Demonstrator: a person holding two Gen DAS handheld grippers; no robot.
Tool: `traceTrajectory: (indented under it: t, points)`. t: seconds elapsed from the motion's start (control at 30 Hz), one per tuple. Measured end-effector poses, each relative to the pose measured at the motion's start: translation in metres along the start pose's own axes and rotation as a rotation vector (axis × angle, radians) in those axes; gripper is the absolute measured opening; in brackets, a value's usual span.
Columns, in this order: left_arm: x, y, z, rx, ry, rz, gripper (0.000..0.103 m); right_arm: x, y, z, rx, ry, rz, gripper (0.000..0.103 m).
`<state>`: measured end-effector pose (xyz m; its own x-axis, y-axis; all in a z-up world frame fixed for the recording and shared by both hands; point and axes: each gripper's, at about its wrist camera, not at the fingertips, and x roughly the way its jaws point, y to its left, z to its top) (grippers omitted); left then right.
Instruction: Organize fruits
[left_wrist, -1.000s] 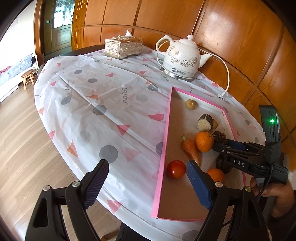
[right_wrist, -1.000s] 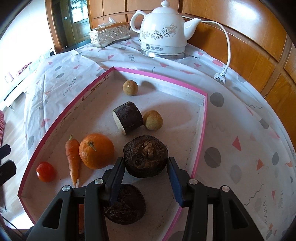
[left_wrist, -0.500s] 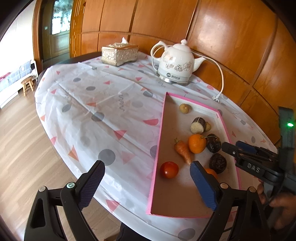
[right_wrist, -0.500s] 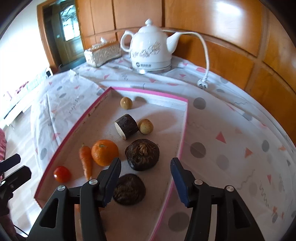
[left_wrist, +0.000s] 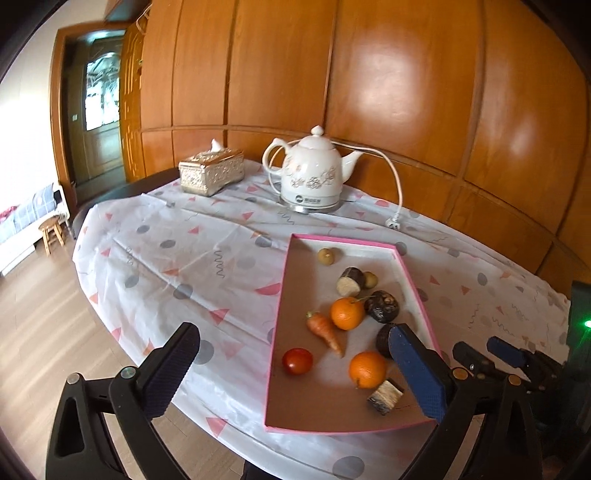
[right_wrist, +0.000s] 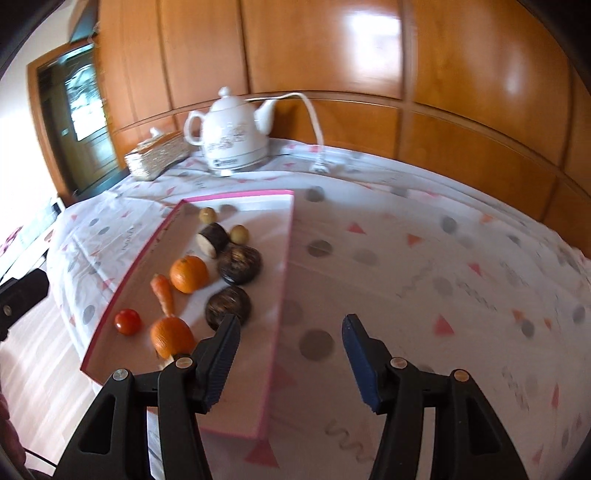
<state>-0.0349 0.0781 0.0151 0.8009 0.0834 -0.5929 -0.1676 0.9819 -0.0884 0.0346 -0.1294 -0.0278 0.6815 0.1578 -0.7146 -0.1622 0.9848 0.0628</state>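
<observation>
A pink-rimmed tray (left_wrist: 275, 332) on the table holds a tomato (left_wrist: 297, 361), a carrot (left_wrist: 325, 330), two oranges (left_wrist: 346, 313) (left_wrist: 367, 369), two dark round fruits (left_wrist: 382, 304) (right_wrist: 228, 307), cut brown pieces (left_wrist: 351, 282) and small tan fruits (left_wrist: 327, 256). My left gripper (left_wrist: 291, 339) hovers above the tray's near left corner, its jaws opening wide with nothing between them. My right gripper (right_wrist: 291, 325) hangs open and empty over the tray's right rim (right_wrist: 288, 236) and the cloth. It also shows low at the right in the left wrist view (left_wrist: 478, 349).
A white electric kettle (left_wrist: 312, 177) with its cord and plug (left_wrist: 393, 222) stands at the back, and a gold tissue box (left_wrist: 211, 171) sits left of it. Wood panelling lines the wall behind. The table edge drops to wooden floor on the left, near a small stool (left_wrist: 51, 230).
The right gripper opened off the dark round fruit, which stays in the tray, then drew back, up and to the right. The left gripper also rose and backed off, its jaws spreading wider.
</observation>
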Motion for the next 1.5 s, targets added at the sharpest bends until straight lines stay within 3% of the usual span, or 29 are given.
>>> traceTrajectory:
  t: [0.3, 0.6, 0.77, 1.13, 1.5]
  points:
    - [-0.009, -0.010, 0.001, 0.015, -0.017, -0.002, 0.103, -0.011, -0.005, -0.013, 0.002, -0.026, -0.046, 0.058]
    - [-0.010, -0.016, 0.002, 0.055, -0.035, 0.113, 0.103, -0.014, 0.001, -0.011, -0.014, -0.044, -0.052, 0.058]
    - [-0.002, -0.007, 0.001, 0.021, 0.013, 0.119, 0.103, -0.015, 0.003, -0.011, -0.019, -0.045, -0.054, 0.058]
    - [-0.006, -0.007, 0.000, 0.008, -0.006, 0.116, 0.103, -0.014, 0.006, -0.012, -0.023, -0.046, -0.045, 0.058]
    - [-0.001, -0.009, -0.002, 0.002, 0.025, 0.106, 0.103, -0.013, 0.008, -0.013, -0.023, -0.041, -0.040, 0.058]
